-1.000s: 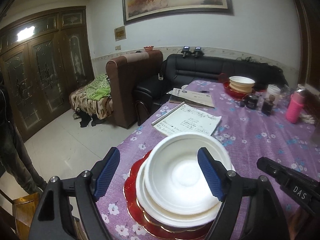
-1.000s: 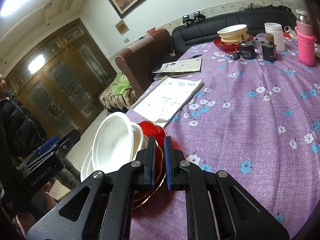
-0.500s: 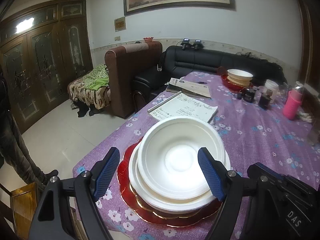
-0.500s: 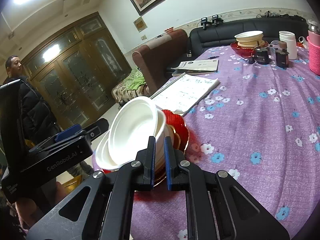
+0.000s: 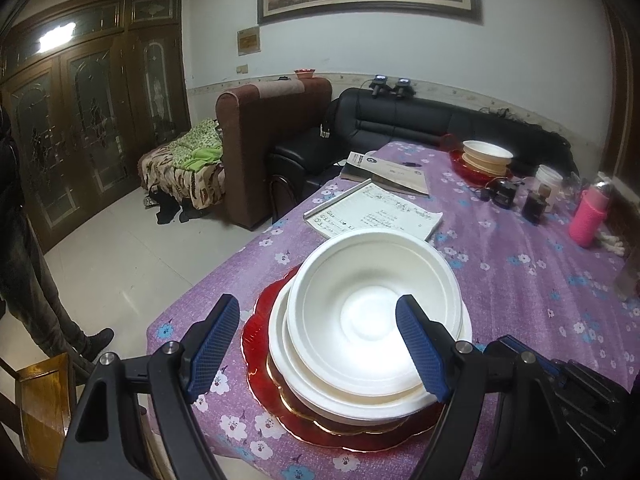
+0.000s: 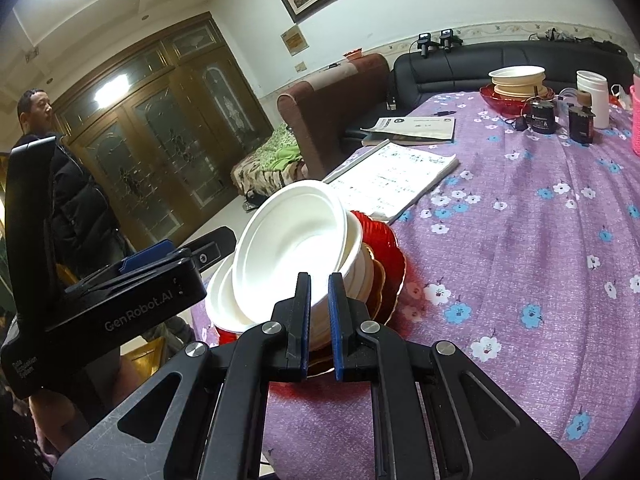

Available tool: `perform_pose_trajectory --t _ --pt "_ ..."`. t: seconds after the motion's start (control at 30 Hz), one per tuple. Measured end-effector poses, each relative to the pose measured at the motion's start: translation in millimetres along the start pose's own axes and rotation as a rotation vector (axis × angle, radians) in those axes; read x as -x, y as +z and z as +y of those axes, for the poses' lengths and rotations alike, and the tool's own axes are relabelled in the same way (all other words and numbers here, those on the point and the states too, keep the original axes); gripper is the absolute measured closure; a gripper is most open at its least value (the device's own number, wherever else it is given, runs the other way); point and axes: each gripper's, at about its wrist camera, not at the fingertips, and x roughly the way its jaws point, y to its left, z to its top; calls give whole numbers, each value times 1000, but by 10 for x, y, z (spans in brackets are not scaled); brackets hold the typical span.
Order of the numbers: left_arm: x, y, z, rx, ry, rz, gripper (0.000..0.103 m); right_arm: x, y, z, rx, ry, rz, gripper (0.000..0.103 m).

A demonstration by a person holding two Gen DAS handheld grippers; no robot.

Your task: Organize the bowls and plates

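Since the earlier frame the left gripper [image 5: 318,346] has drawn back from the stack of white bowls [image 5: 374,320] on the red plate [image 5: 256,344], fingers wide apart and empty, while the right gripper [image 6: 319,320] sits beside that stack, fingers together.

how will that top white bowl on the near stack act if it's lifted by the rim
The top white bowl looks like thin moulded pulp, so it is probably very light, and its rim may flex under a pinch. It sits nested and tilted on the white dishes below, so it may slide or drag one up with it.
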Motion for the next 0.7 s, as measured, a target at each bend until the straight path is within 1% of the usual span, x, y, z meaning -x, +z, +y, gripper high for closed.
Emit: perform_pose_trajectory --t 0.2,0.43,0.7 --pt "-23 -7 -3 -1 12 4 22 -36 -7 26 9 3 12 94" --pt "-1 -6 -35 -15 33 -19 22 -55 -11 18 8 3 19 94" --pt "37 9 -43 -18 31 -44 22 -49 -8 -1 -2 -3 7 94"
